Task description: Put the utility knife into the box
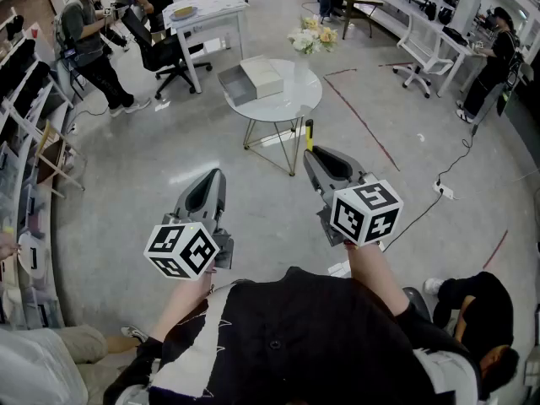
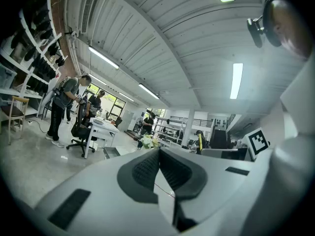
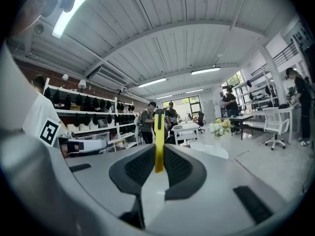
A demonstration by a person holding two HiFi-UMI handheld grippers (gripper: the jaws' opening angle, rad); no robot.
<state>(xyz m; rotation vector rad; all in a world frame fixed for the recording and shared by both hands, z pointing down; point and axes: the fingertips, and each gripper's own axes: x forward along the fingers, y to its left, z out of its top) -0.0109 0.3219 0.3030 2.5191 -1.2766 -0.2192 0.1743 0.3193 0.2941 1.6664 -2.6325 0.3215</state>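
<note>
The right gripper [image 1: 310, 157] clamps the knife [image 1: 309, 133] upright, likely for carrying to the box [image 1: 261, 76] at eleven o'clock, well apart. The left gripper [image 1: 216, 180] rides spare, jaws together, empty.

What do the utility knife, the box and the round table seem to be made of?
The utility knife looks like smooth yellow plastic, fairly matte. The box seems cardboard: grey, dull, flat-walled, with a white part. The round table top is glossy, perhaps glass or laminate; its legs look like thin metal rod.
</note>
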